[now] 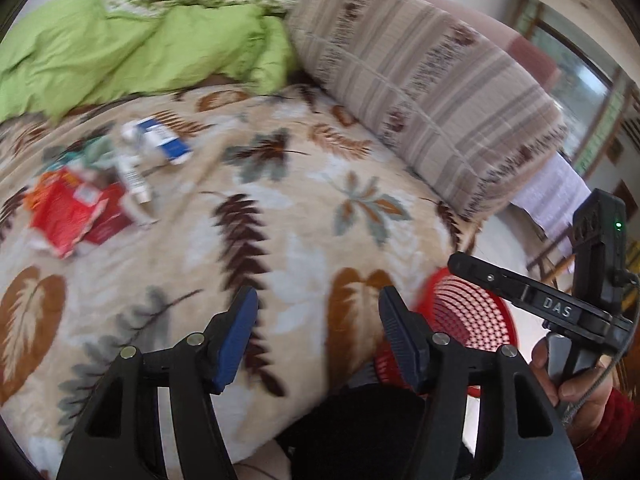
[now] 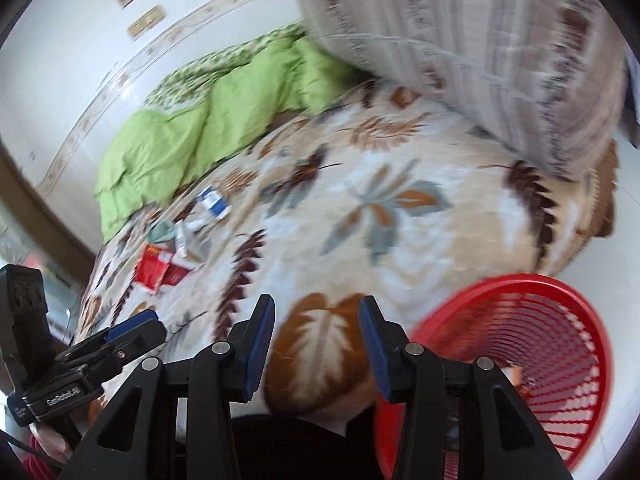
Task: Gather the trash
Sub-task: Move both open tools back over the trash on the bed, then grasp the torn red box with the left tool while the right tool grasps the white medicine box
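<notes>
A leaf-patterned blanket point(image 1: 304, 216) covers the bed; a red mesh basket point(image 2: 532, 360) stands just off its near edge, and a wide bare stretch of blanket lies between basket and trash. The trash pile point(image 1: 100, 188), well apart from the basket, holds a red packet point(image 1: 68, 216), a blue-and-white box point(image 1: 166, 140) and a white tube point(image 1: 134, 176) lying lengthwise toward the near edge. The left gripper point(image 1: 316, 336) and right gripper point(image 2: 316, 344) hover near the basket; both are spread wide, empty.

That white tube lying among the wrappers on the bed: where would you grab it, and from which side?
Probably across the middle of the white tube, coming down from above with the open left tool. It lies flat on the blanket with red wrappers beside it, so its narrow width suits the fingers.
</notes>
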`<state>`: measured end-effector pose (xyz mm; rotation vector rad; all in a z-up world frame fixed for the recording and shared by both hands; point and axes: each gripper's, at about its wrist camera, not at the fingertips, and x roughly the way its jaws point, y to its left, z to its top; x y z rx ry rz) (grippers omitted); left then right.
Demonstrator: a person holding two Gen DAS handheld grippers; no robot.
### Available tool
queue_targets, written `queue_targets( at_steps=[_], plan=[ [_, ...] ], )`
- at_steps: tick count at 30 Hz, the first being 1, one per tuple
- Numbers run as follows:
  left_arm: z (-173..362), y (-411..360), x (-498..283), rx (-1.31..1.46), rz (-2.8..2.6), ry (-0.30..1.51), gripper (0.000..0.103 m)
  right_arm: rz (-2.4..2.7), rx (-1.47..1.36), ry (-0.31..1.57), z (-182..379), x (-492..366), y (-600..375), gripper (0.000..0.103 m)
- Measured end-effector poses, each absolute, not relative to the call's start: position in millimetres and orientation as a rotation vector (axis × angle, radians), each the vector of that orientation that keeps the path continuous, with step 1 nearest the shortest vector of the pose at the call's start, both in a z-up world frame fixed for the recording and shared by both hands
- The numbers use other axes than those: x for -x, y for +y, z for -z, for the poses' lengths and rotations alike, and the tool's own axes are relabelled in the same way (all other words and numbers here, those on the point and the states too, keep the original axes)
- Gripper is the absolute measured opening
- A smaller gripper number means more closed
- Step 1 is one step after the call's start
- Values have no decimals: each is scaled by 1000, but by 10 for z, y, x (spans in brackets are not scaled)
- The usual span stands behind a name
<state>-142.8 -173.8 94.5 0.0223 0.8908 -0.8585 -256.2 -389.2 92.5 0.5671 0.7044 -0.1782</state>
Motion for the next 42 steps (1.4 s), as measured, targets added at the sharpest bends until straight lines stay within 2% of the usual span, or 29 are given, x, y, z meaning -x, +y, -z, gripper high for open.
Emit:
queue_targets(
  at_steps=[13,19,25,26,29,31,36,42],
  plan=[
    [-849,-337,465,120,450,828,62,-33,-411,791,-755,1534,-2746,47],
    [-637,-161,-92,103,347,836,62,-49,-384,806,-706,1493,-2664,48],
    [-399,-342,-503,131,420,899,61,-50,-372,802,-692,1469,-2670,48],
    [-364,-391,-531,126,434,906,60,-50,-375,801,-693,1475,-2683,48],
    [-273,-551,-568,93,441,924,38,-59,-395,804,-683,1461,-2711,48],
    [-249,-606,-559,83,419,921,35,-65,-400,805,-674,1445,-2709,48],
    [-334,-554,-384,83,376,895,17,-73,-391,807,-680,1441,-2669,48],
    [-418,-316,59,86,345,915,13,-97,-419,856,-636,1347,-2725,48]
  ],
)
